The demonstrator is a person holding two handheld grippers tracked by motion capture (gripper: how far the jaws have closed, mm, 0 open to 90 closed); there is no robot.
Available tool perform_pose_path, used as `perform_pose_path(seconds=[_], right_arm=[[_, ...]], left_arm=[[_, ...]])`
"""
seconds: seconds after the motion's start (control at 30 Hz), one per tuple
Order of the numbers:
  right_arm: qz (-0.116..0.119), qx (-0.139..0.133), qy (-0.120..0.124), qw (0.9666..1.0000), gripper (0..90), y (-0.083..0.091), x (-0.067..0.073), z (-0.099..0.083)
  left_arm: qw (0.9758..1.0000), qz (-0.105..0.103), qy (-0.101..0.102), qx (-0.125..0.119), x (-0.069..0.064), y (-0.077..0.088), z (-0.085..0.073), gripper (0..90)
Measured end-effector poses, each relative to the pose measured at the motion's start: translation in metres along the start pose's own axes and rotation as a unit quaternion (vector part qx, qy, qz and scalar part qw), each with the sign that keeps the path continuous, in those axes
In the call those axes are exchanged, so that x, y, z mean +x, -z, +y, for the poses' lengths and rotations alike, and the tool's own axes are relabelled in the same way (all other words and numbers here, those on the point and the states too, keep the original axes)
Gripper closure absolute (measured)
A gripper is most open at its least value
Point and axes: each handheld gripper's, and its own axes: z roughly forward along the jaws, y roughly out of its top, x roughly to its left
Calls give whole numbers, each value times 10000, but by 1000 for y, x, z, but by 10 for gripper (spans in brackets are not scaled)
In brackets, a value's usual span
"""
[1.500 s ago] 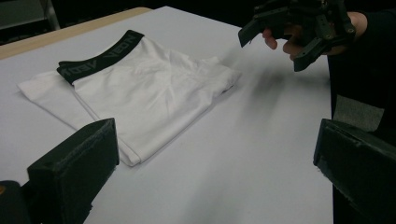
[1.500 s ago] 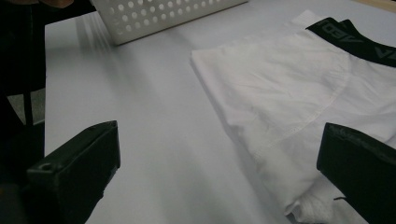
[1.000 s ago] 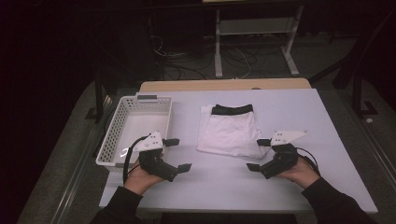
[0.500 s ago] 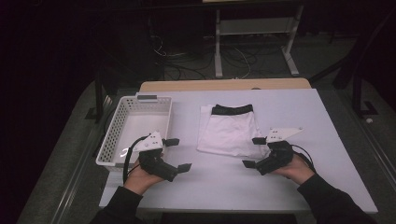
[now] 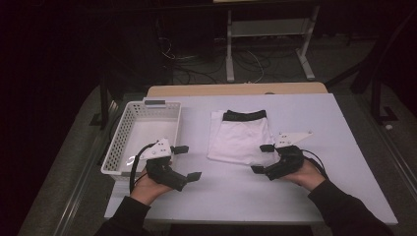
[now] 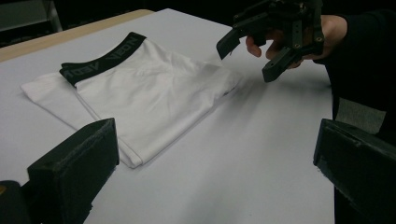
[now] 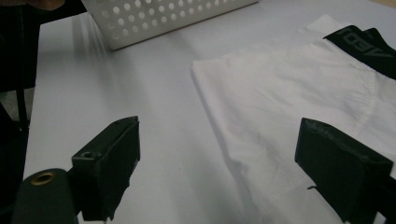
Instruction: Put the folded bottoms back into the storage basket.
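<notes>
Folded white shorts with a black waistband are lying flat on the white table, at the middle of the high view, waistband toward the top of the frame. The right gripper is sitting just right of the shorts' lower right corner, its jaws parted and pointing left at the hem; they have just been closing a little, with nothing pinched between them. In the right gripper view the cloth's corner is lying under and between the two black jaws, and whether it is touching them cannot be told. The left gripper is hovering at the lower left, beside the white basket, jaws spread wide and gripping nothing, aimed toward the shorts.
</notes>
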Motion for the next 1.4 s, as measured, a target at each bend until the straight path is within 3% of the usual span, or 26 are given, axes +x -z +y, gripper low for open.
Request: perform_pose_path(seconds=[0.2,1.4], right_arm=[[91,197,24,9998,187,-6,-2,5],[291,568,266,9976,504,-35,-15,18]], left_arm=[[10000,5,3,13,0,0,0,0],[10000,8,-20,4,0,0,1,0]])
